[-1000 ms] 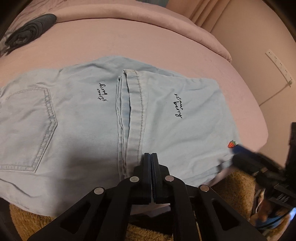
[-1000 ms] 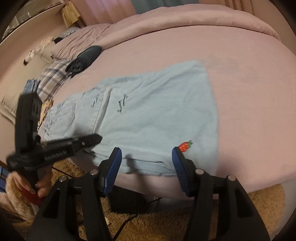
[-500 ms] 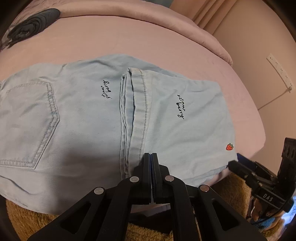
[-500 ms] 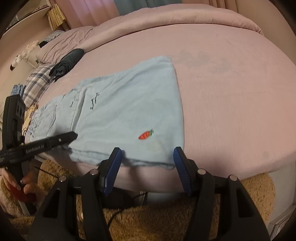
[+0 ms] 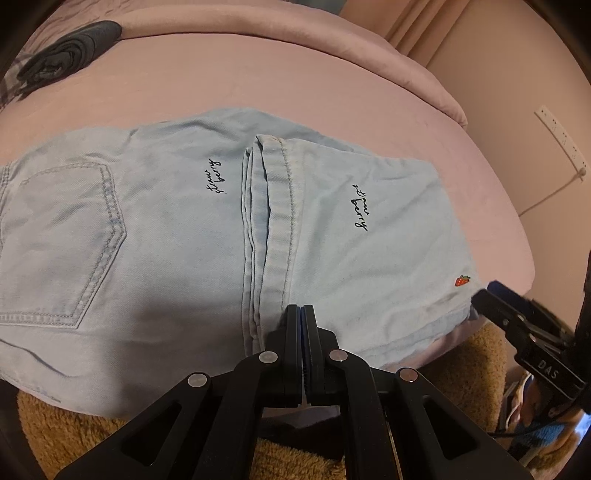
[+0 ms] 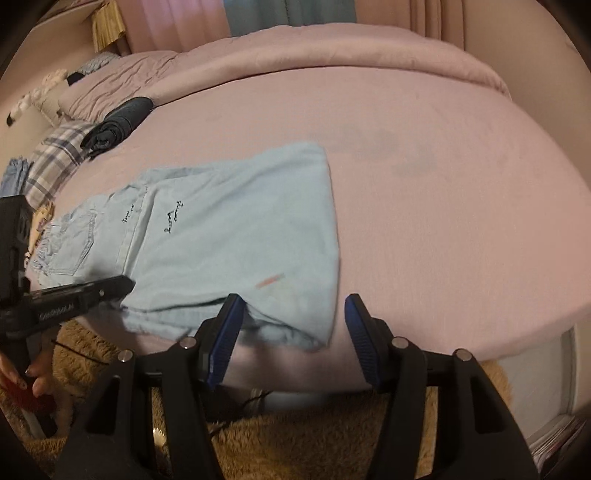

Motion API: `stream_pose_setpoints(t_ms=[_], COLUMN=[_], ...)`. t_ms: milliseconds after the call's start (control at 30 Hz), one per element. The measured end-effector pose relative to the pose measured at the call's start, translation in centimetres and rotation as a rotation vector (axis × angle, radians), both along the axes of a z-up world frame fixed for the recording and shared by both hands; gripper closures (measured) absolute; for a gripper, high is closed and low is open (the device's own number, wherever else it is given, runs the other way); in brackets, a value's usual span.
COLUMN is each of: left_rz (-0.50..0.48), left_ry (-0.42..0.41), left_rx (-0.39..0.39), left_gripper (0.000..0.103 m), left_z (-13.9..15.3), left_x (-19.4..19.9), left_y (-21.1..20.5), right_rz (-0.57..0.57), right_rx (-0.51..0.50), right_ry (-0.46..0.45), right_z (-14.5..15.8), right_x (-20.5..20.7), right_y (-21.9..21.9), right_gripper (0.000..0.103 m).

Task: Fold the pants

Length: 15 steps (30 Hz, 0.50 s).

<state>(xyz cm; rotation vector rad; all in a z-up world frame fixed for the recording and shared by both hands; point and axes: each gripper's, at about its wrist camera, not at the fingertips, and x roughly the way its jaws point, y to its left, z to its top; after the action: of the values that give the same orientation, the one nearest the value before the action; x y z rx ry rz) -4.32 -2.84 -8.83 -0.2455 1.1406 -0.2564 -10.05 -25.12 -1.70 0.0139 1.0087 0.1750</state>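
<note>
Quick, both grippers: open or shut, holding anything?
Left gripper: shut, over the jeans hem, grip on cloth unclear.
Right gripper: open, empty, at the jeans' folded corner.

The left wrist camera sits low at the near edge of the bed [image 5: 332, 74], looking forward along its own fingers [image 5: 293, 332] and down across the pants [image 5: 166, 229], close enough that they fill the middle of the view. The right wrist camera looks from the same bed edge but stands back, facing up the pink cover toward the curtains [image 6: 288, 14]. Both views share the pants [image 6: 236, 236], the bed [image 6: 443, 166], the brown rug [image 5: 66, 424] and the rolled dark cloth [image 5: 66, 51] near the pillows; each also catches the other gripper at its side.
</note>
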Motion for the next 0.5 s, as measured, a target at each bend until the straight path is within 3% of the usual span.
stream_pose_setpoints(t_ms=[200, 300, 400, 500], left_rz=[-0.001, 0.002, -0.002, -0.002], left_ry=[0.004, 0.005, 0.004, 0.007], left_rx=[-0.012, -0.011, -0.01, -0.018], left_gripper=[0.096, 0.096, 0.096, 0.096], left_z=[0.0, 0.0, 0.0, 0.0], left_x=[-0.3, -0.3, -0.3, -0.3], left_y=[0.2, 0.2, 0.2, 0.3], right_rz=[-0.004, 0.001, 0.003, 0.024], right_rx=[0.038, 0.043, 0.033, -0.007], right_ry=[-0.086, -0.11, -0.052, 0.068], right_z=[2.8, 3.2, 1.2, -2.9], right_x=[0.1, 0.3, 1.4, 2.2], right_y=[-0.1, 0.1, 0.9, 2.2], right_gripper=[0.045, 0.04, 0.039, 0.037])
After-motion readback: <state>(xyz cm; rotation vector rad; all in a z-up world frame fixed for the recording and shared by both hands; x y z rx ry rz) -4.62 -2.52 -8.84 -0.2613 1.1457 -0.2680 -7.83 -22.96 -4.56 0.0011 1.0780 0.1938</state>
